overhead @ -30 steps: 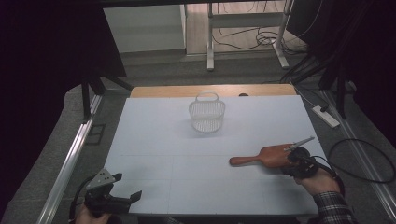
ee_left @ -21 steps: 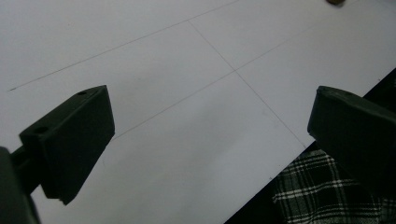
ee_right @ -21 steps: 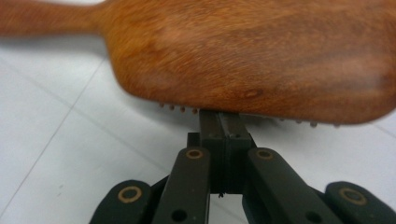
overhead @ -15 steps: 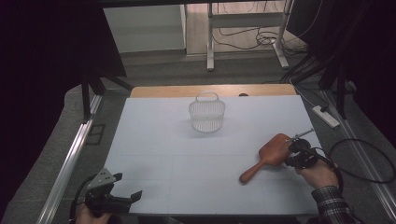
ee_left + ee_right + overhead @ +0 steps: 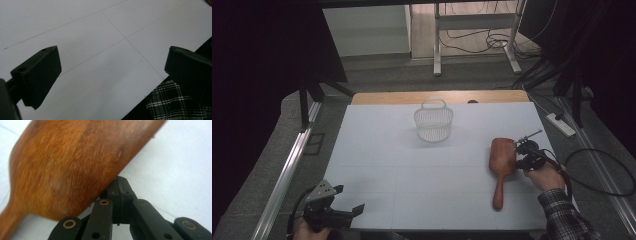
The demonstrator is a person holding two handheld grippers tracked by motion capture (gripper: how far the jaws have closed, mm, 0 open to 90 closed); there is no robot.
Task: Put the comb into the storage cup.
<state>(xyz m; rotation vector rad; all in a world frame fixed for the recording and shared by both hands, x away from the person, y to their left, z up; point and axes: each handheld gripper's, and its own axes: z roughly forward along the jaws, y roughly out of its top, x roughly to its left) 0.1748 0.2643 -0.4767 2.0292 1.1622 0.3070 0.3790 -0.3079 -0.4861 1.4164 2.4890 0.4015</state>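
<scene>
The setting is a laboratory-type recording station, not a home. A white board [image 5: 412, 150] marked with thin grid lines covers a wooden tabletop [image 5: 387, 96], whose bare strip shows at the far edge. Black curtains [image 5: 267, 45] enclose the left and right sides. An aluminium rail [image 5: 287, 175] runs along the left edge on grey carpet [image 5: 377, 75]. Loose cables [image 5: 482, 42] lie around a metal stand [image 5: 437, 35] beyond the far edge, and a power strip [image 5: 561, 124] sits near the right edge.

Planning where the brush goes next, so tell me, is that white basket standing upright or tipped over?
Upright. In the high view the white basket sits on its base on the table, handle arching over its open top.
</scene>
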